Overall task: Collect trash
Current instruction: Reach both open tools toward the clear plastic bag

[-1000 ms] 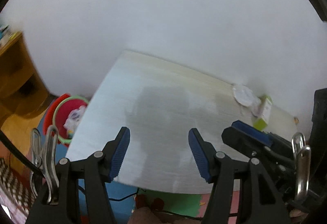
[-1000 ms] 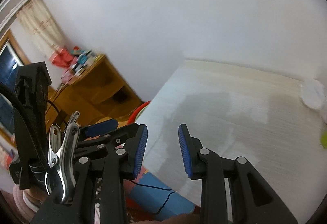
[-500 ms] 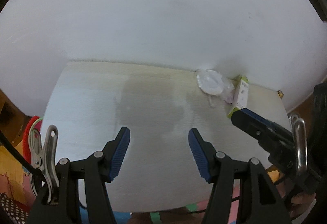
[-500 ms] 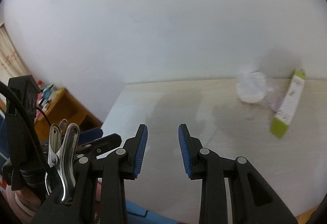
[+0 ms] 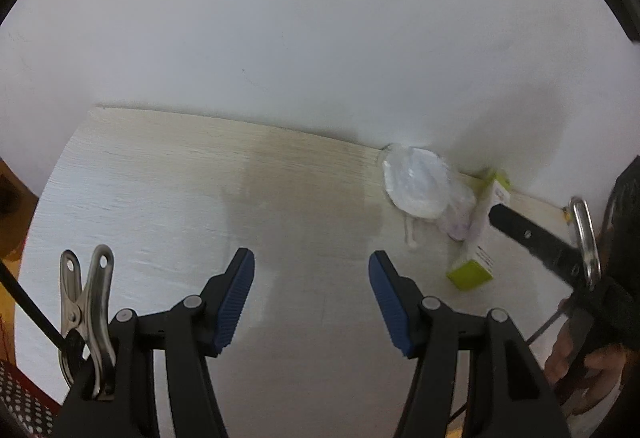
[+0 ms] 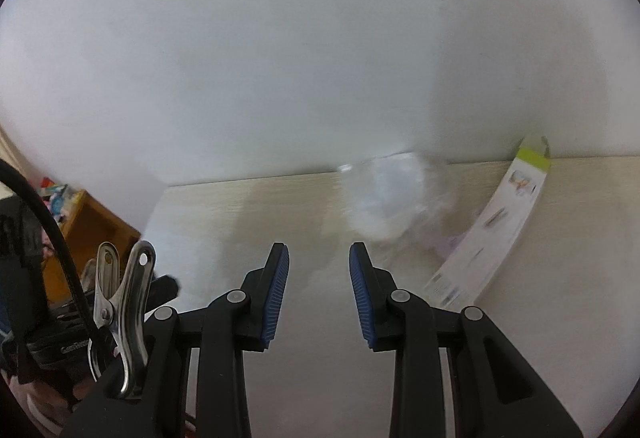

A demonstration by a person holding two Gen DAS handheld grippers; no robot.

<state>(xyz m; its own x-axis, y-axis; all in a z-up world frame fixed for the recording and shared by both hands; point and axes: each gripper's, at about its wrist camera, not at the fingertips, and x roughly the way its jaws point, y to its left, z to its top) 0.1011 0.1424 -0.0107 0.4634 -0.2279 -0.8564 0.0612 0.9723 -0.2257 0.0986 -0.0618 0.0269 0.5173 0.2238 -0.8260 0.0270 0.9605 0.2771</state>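
Observation:
A crumpled clear plastic lid (image 5: pixel 416 184) and a long white box with lime-green ends (image 5: pixel 478 234) lie together at the back right of the pale wooden table (image 5: pixel 160 198), against the wall. My left gripper (image 5: pixel 312 270) is open and empty, short of and left of them. In the right wrist view the lid (image 6: pixel 388 198) is blurred just beyond my right gripper (image 6: pixel 318 262), whose jaws stand narrowly apart with nothing between them. The box (image 6: pixel 496 230) lies to its right. One right finger (image 5: pixel 528 234) crosses in front of the box in the left wrist view.
A white wall runs along the table's far edge. A wooden shelf unit (image 6: pixel 80 222) stands beyond the table's left end. A person's hand (image 5: pixel 580 370) holds the right gripper at the lower right. A red dotted surface (image 5: pixel 24 398) shows below the table's left corner.
Both grippers swept rightward along the table toward the lid and box, which now sit larger and nearer. The red bin and the floor have dropped out of the left wrist view. Jaw gaps are unchanged.

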